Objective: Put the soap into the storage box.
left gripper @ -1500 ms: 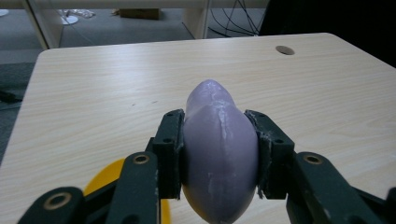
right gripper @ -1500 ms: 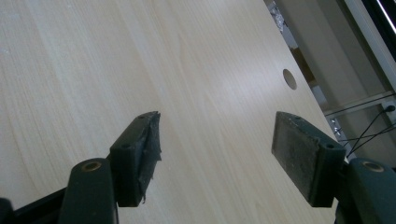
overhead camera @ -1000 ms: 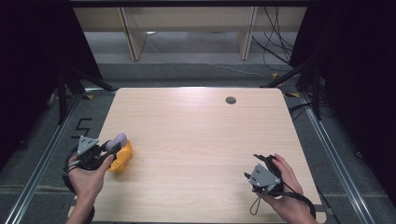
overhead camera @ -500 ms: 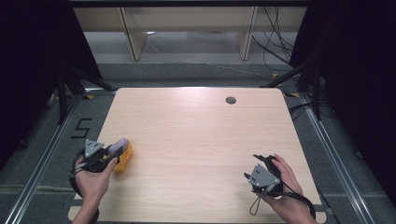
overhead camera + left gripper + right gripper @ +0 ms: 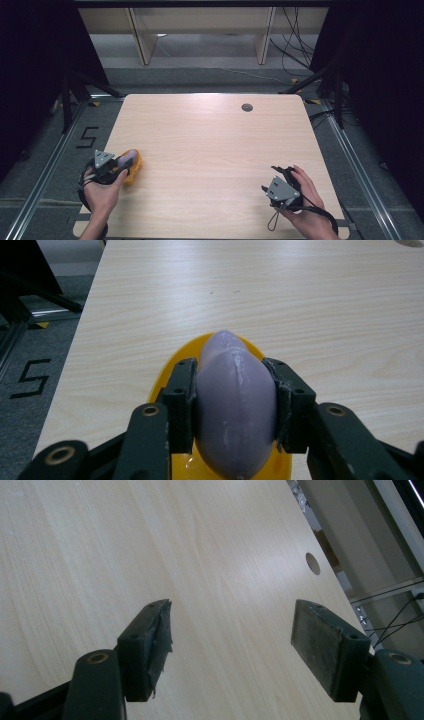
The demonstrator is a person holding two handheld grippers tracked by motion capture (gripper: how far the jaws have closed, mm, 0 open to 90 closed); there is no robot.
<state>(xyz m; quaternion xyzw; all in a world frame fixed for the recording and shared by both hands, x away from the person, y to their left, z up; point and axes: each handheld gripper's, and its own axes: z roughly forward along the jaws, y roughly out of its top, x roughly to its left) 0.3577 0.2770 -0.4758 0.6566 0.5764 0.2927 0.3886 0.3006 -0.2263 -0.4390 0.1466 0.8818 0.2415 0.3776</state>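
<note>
I'm clamping the left gripper (image 5: pixel 235 405) on the purple eggplant (image 5: pixel 235 405) over the yellow dish (image 5: pixel 172 377) at the table's near left; its slick skin risks slipping. The right gripper (image 5: pixel 232 645) is gaping empty.

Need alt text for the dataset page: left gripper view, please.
The left gripper is shut on a purple eggplant, its jaws pressing on both sides, above a yellow dish. A pale wooden table stretches ahead.

Recording lab: light wooden table with round cable hole (image 5: pixel 212 155), black curtains (image 5: pixel 35 75) both sides, aluminium floor rails (image 5: pixel 45 170), taped numeral "5" (image 5: pixel 86 137), loose cables (image 5: pixel 295 45).
</note>
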